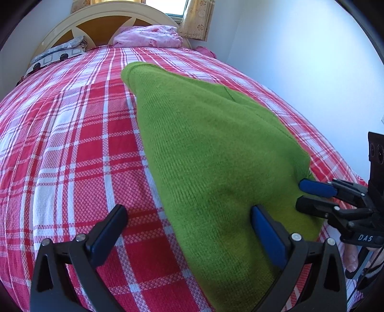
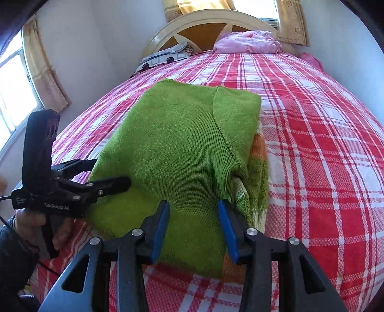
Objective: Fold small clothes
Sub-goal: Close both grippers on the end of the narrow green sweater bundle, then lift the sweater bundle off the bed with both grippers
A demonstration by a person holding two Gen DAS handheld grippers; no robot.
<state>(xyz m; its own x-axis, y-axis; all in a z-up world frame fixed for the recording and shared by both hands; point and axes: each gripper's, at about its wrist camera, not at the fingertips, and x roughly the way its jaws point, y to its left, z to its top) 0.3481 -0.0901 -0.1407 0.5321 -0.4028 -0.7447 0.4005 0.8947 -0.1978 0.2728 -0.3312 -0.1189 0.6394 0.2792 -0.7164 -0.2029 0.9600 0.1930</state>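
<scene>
Nearest my right-hand camera, the right gripper stands with its blue-padded fingers part open, straddling the near hem of a green knitted sweater without pinching it. Seen from the left camera, that same gripper comes in low at the sweater's right edge, its two fingers close together; whether they touch the wool I cannot tell.

My left gripper is spread wide, one finger over the red-and-white plaid bedspread, the other over the knit, holding nothing.

The sweater lies on the near half of the bed, already doubled over, a sleeve seam running across its top layer and an orange-and-cream patterned panel peeping from beneath on the right.

I judge it soft, limp and light, with a grippy ribbed surface: it will sag and stretch if lifted by one point, and layers may slide apart. Best taken at the two near corners, pinching all layers through the thick hem.

Beyond lie a pink bundle, a patterned pillow and the cream headboard.
</scene>
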